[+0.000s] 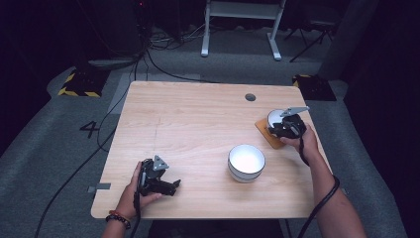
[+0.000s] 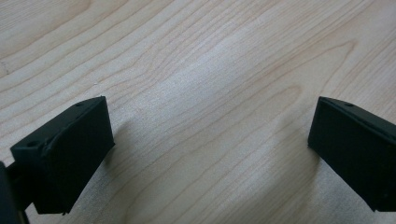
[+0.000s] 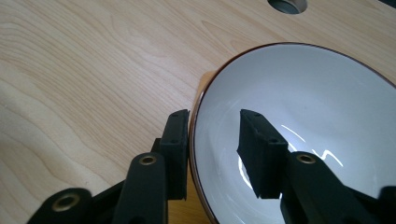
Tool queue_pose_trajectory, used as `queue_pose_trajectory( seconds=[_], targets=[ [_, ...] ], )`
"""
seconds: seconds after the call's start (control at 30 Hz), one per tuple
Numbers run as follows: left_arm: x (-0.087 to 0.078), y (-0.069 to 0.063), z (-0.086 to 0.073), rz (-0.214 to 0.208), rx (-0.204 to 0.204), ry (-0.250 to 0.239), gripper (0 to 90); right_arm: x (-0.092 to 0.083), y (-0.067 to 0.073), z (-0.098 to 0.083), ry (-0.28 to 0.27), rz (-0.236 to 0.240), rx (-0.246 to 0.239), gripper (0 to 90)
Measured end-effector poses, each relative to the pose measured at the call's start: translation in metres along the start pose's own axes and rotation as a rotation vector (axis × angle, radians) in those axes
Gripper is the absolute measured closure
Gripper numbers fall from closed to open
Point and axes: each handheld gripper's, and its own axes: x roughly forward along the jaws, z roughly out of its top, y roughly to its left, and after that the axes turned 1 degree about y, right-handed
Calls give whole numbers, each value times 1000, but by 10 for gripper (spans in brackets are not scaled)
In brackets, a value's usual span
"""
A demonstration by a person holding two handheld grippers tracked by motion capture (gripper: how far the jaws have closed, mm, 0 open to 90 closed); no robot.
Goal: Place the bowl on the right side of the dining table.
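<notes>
— Two forearms are coming in at the near edge. What is the left gripper [image 1: 174, 186] doing?

— It is lying low over the near-left part of the table [image 1: 198, 119], held in the left hand [image 1: 133, 191]. In its own view the jaws are standing wide apart over bare wood, with nothing between them.

— And the right gripper [image 3: 212, 154]?

— It is sitting at the rim of a white bowl with a dark rim line [image 3: 303, 135], at the far right of the table. One jaw is pressing against the outside of the wall, the other is standing inside, a little off the inner wall. So the jaws are straddling the rim, partly parted; I cannot tell whether they are actually pinching it.

— What is under that bowl?

— In the high view it is resting on an orange-brown mat [image 1: 267, 135]. The right hand [image 1: 306, 141] is holding the gripper just near of it.

— Anything else out there?

— A second white bowl [image 1: 246, 162] is standing upright nearer, well apart from both grippers. A round hole [image 1: 250, 97] is showing near the far edge.
</notes>
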Motion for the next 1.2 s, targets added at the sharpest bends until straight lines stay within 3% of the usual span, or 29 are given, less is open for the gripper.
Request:
queue_pose_trajectory(
  seconds=[0.3,0.73,0.87,0.93,1.2],
  targets=[
    [0,0,0,-1,-1,-1,2,-5,-4,-2,-24,-5,37,533],
    [0,0,0,0,-1,-1,2,-14,0,-2,-53,0,39,340],
    [0,0,0,0,-3,-3,2,-17,2,-1,-67,-6,19,290],
    [0,0,0,-1,0,-2,2,-17,4,0,-63,-33,16,263],
    [0,0,0,0,0,0,2,-20,10,0,-52,-41,-26,222]
  ],
)
